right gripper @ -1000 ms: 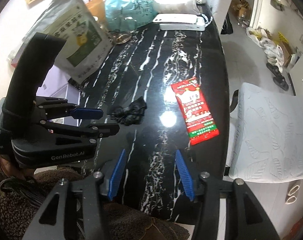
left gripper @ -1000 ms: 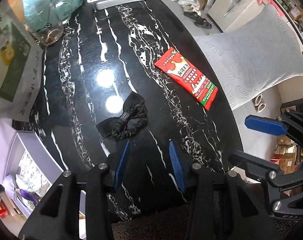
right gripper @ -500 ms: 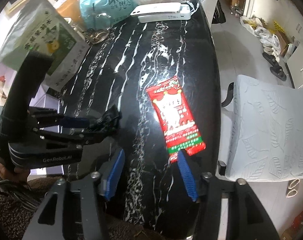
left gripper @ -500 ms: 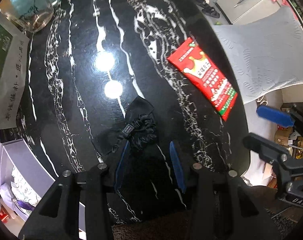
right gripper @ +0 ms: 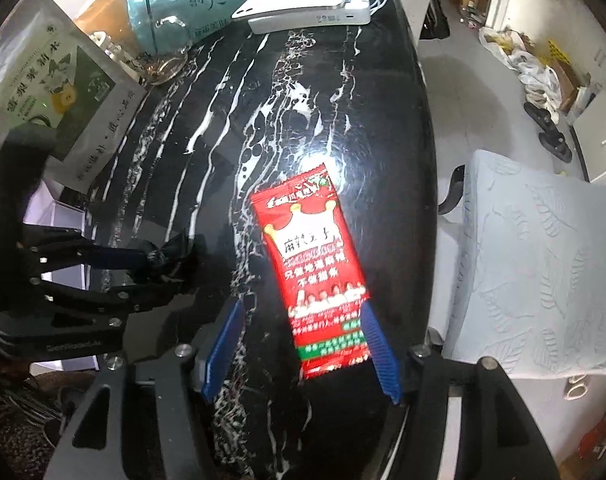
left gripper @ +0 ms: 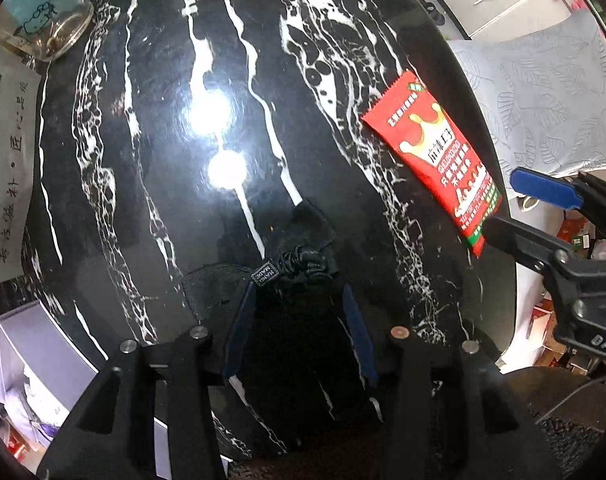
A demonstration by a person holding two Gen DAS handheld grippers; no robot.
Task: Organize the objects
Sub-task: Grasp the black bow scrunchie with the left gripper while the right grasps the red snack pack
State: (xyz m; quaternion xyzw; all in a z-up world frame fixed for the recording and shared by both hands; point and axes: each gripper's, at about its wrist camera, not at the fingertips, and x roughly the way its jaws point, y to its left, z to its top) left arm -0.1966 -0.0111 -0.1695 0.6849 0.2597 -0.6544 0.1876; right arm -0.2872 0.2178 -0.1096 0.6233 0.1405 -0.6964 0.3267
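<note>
A glossy black marble table point(left gripper: 151, 168) veined with white streaks fills most of both views, with two bright ceiling-light reflections on its polished top.

The left gripper point(left gripper: 299, 300) hovers low over the table with its blue-padded jaws spread apart, released. A black fabric hair bow point(left gripper: 299, 260) with a small woven label lies on the marble right at the fingertips, its gathered knot sitting between the two pads; whether the pads touch it cannot be told.

The right gripper point(right gripper: 303, 320) is also spread wide, gripping nothing. A red snack packet point(right gripper: 315, 264) with a crown design lies flat on the marble, its near end reaching in between the two blue pads and closer to the right pad. It sits near the table's right-hand edge.

Ahead of the right gripper, at the far end of the table, lie a white flat device point(right gripper: 303, 4), a teal plastic bag point(right gripper: 183, 4) and a clear glass point(right gripper: 163, 64). Far left of it stands a white paper bag point(right gripper: 51, 92) with green print.

Right of the table stands a chair with a pale grey leaf-patterned cushion point(right gripper: 535, 272). Beyond it, slippers point(right gripper: 551, 132) and plastic bags litter the pale floor.
</note>
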